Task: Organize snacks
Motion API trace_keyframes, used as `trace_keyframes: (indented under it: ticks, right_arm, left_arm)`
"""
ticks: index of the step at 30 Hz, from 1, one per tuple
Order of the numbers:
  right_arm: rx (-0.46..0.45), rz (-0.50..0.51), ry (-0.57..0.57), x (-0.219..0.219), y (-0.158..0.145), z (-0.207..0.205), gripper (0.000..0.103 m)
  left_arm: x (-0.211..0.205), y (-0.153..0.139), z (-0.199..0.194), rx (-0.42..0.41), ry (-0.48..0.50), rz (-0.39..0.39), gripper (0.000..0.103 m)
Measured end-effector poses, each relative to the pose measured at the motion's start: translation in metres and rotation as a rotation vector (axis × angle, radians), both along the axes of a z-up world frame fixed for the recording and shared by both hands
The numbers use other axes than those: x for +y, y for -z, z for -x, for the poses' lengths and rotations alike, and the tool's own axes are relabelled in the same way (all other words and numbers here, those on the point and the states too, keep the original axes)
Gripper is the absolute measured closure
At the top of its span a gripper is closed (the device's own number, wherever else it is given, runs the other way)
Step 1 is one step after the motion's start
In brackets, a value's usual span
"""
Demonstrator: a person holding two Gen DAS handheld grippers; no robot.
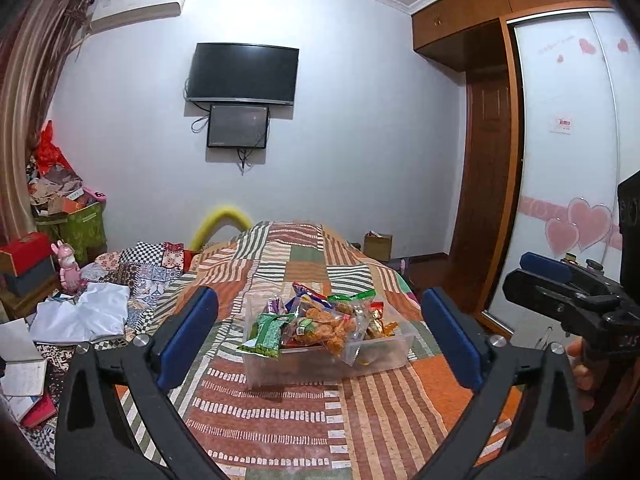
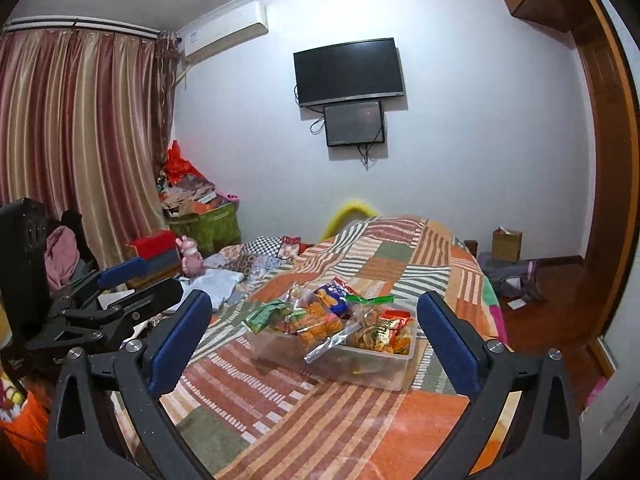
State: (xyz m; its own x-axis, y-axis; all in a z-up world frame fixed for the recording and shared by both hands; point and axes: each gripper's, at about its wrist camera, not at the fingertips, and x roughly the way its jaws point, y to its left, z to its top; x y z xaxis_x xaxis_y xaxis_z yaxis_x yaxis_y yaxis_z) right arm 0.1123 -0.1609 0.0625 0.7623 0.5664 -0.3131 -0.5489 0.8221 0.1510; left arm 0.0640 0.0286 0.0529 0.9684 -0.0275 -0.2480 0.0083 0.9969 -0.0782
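Sitting packed with snack packets [image 1: 316, 322], the clear tub [image 1: 384, 354] rests mid-bed on the patchwork quilt [image 1: 280, 420].
Both tongs, left [image 1: 320, 340] and right [image 2: 314, 338], are spread wide and empty; sorting looks finished, so probably nothing remains.

Clear plastic box [image 1: 372, 354]: translucent, smooth walls, faintly glossy. Snack packets [image 1: 320, 320] inside: glossy film wrappers, crinkled, some see-through, one green packet [image 1: 267, 332] with printed shiny foil. Bed cover [image 1: 280, 412]: woven patchwork cloth, matt, slightly rough weave. Left claw [image 1: 320, 340]: matt black plastic arms, blue pads [image 1: 188, 332] of dull, rubbery look, bright metal screw heads. Right claw [image 2: 314, 340]: same finish, matt black with blue pads [image 2: 180, 344]. Wardrobe [image 1: 488, 152]: varnished wood, semi-gloss; its sliding panel [image 1: 568, 128] smooth, white, glossy. TV screen [image 1: 243, 73]: black, glossy. Curtain [image 2: 76, 136]: striped cloth with a satin sheen. Pink figurine [image 1: 71, 270]: smooth, shiny.
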Motion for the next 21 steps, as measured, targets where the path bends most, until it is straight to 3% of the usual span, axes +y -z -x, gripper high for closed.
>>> trace_keyframes:
  ticks: [21]
  right_arm:
    - [0.001, 0.008, 0.009, -0.0045, 0.0079, 0.0062, 0.0]
  left_arm:
    - [-0.006, 0.005, 0.0032, 0.013, 0.009, -0.007, 0.0]
